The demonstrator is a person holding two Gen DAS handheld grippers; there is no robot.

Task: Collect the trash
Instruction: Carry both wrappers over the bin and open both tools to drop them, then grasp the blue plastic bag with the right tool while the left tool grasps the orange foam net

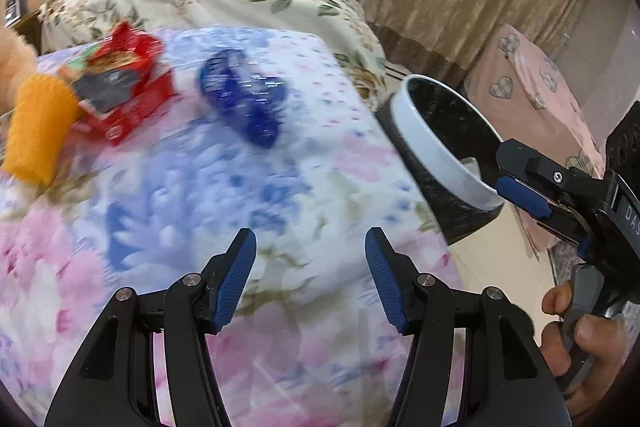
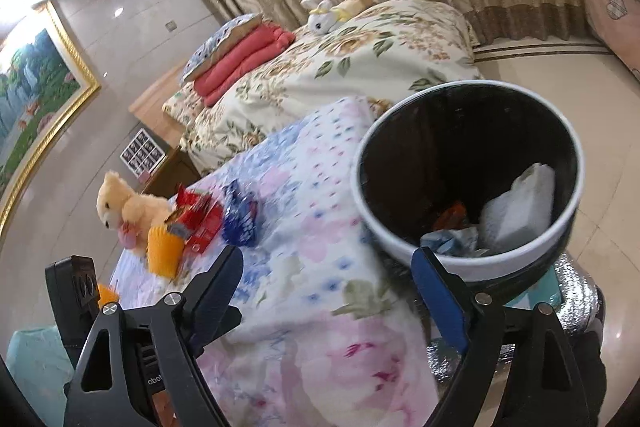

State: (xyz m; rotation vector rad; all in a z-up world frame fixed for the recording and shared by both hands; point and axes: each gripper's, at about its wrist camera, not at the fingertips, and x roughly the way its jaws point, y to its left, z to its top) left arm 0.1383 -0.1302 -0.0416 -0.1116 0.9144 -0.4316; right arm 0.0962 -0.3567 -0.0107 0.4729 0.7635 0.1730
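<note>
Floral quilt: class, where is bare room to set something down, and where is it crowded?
Free: the quilt between the blue wrapper and the left gripper, across to the bin. Crowded: the far left, around the red packet, teddy and orange piece.

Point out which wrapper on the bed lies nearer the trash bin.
The blue wrapper: it lies on the bin side of the red wrapper, which sits against the teddy bear.

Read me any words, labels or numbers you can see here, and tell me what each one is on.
"DAS", cut off by the frame edge: on the right gripper's black body.
"oboMoba", uncertain: on the right gripper's own finger mount.
Red packet: print too blurred to read.
Blue wrapper: blurred, unreadable.
</note>
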